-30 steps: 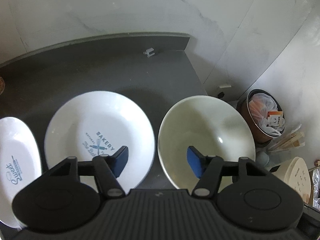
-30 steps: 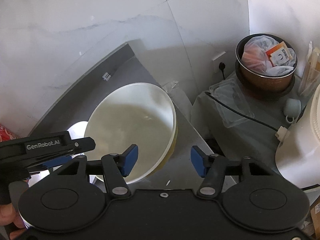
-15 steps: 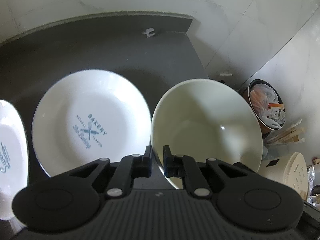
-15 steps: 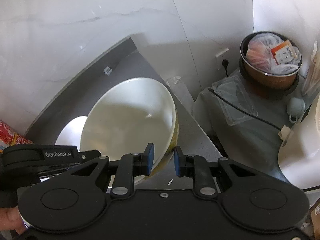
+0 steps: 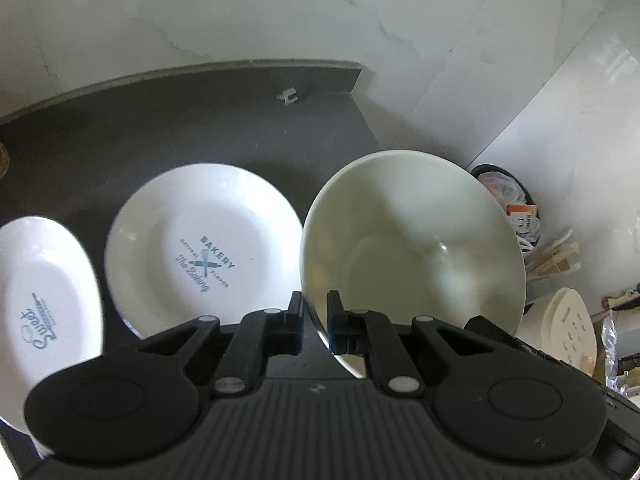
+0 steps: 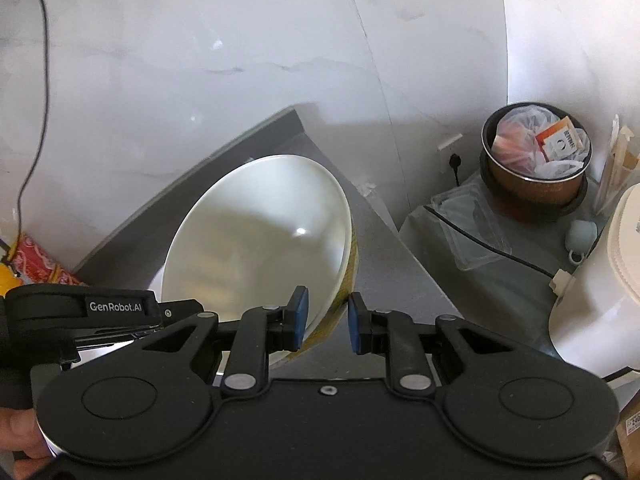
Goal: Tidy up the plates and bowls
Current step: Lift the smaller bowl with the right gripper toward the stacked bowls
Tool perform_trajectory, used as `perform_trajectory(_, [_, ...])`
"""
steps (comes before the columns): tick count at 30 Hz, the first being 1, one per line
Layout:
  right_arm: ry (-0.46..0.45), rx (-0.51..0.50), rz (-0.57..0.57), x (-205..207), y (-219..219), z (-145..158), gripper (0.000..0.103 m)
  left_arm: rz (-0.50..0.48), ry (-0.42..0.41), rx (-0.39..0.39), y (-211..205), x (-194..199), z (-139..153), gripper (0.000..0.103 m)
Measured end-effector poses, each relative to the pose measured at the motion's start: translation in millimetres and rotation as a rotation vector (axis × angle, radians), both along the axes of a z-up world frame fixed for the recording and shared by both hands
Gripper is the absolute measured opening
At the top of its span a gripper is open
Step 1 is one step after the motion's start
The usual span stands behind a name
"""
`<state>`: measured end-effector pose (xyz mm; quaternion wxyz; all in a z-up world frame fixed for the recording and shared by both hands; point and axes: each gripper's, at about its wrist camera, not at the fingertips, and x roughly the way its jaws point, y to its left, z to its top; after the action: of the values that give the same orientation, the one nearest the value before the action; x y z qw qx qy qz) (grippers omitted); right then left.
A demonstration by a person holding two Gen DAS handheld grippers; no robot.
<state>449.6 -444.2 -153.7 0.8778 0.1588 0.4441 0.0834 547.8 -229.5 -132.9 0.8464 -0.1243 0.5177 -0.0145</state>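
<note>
Two plates (image 5: 204, 248) beside bowl (image 5: 412, 240); bin (image 6: 536, 172) nearby.

My left gripper (image 5: 314, 322) has its two fingers drawn close together, clamped on the near rim of the bowl (image 5: 412, 248), one pad outside the wall and one inside. My right gripper (image 6: 325, 318) sits with its blue pads a narrow gap apart, straddling the bowl's rim at the opposite side; whether both pads touch cannot be told. In the right wrist view, the left gripper's black body reaches in from the left edge, my hand (image 6: 20, 436) just showing below it.
</note>
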Motion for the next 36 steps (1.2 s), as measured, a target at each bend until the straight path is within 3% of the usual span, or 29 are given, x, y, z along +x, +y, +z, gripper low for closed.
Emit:
perform_trajectory(15, [-0.084,0.007,-0.031,-74,46,55,0.021,-0.058,-0.085,-0.049,46,-65,54,0.009])
perform_trajectory(29, [-0.057,-0.008,-0.054,-137,75,57,0.021,-0.108,-0.062,-0.065,81,-126,59,0.009])
perform_trajectory(36, [-0.034,-0.025,-0.057,-155,87,51,0.021,-0.128,-0.04,-0.064,90,-139,49,0.009])
